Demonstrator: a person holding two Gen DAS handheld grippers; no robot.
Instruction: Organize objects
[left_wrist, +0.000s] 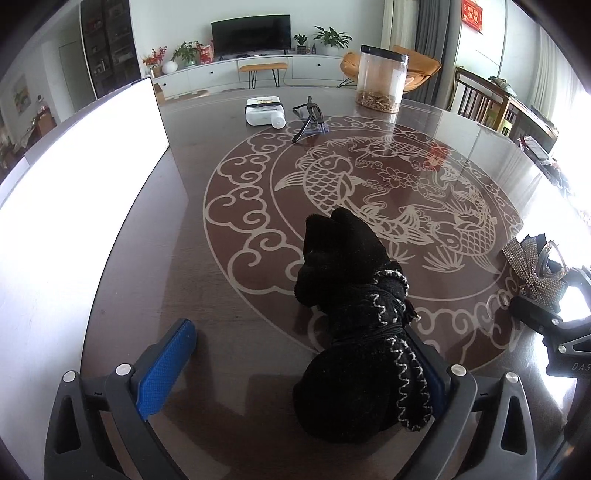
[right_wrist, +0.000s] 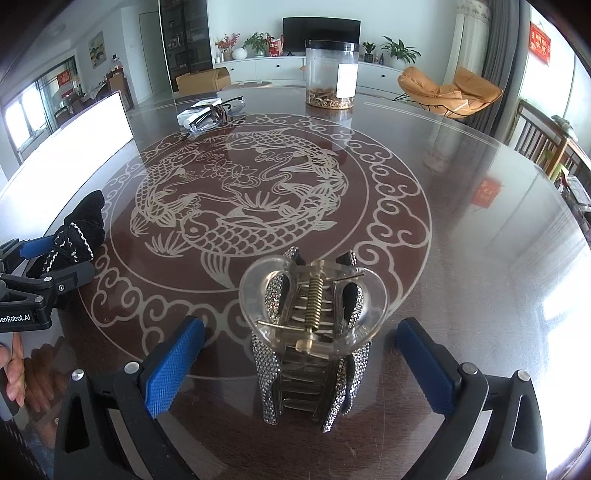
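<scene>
A black knitted cloth piece (left_wrist: 354, 332) with white zigzag stitching lies on the table between the fingers of my left gripper (left_wrist: 299, 369). It leans against the right finger and hides most of that pad; the left pad (left_wrist: 166, 365) stands well clear of it. The same cloth (right_wrist: 79, 229) shows at the left edge of the right wrist view. A clear hair claw clip (right_wrist: 314, 325) with rhinestone trim stands on the table between the wide-apart pads of my right gripper (right_wrist: 301, 326), touching neither. The clip (left_wrist: 532, 266) also shows at the right edge of the left wrist view.
The dark round table has a glass disc (right_wrist: 399, 206) with a fish pattern. At the far side stand a clear jar (right_wrist: 331, 74) with a black lid, a white box (left_wrist: 264, 110) and a pair of glasses (left_wrist: 308, 118). A bright white panel (left_wrist: 74, 203) is at the left. A hand (right_wrist: 13, 369) holds the left gripper.
</scene>
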